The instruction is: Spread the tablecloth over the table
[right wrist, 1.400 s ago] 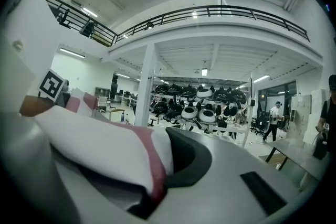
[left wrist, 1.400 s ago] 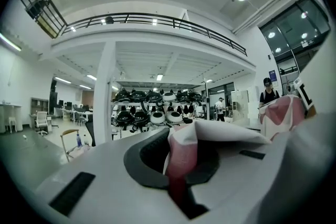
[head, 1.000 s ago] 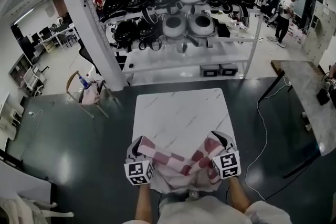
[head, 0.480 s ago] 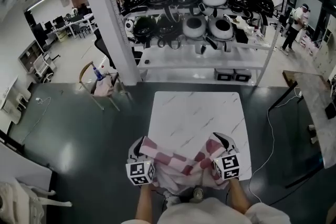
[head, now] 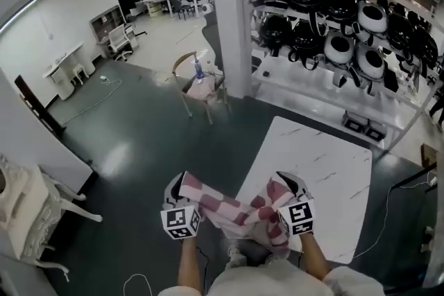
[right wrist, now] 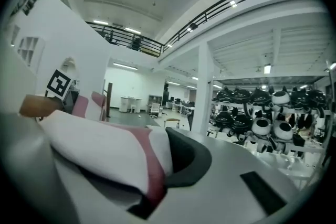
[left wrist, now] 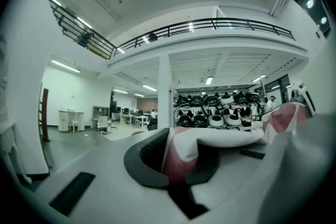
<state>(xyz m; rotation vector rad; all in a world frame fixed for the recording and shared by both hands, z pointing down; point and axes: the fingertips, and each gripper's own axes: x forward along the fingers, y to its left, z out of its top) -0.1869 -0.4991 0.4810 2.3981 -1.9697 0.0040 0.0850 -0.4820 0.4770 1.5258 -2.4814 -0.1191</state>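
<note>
Left claw, right claw side by side, near level, both clamped on tablecloth. Left forearm, right forearm extended forward.

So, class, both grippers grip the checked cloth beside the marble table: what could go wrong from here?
1. The tablecloth hangs bunched between the left gripper and right gripper; flung like this, it may land creased.
2. The table lies off to the right at an angle, so the tablecloth could land skewed.
3. Each gripper pinches only an edge, which might slip.
</note>
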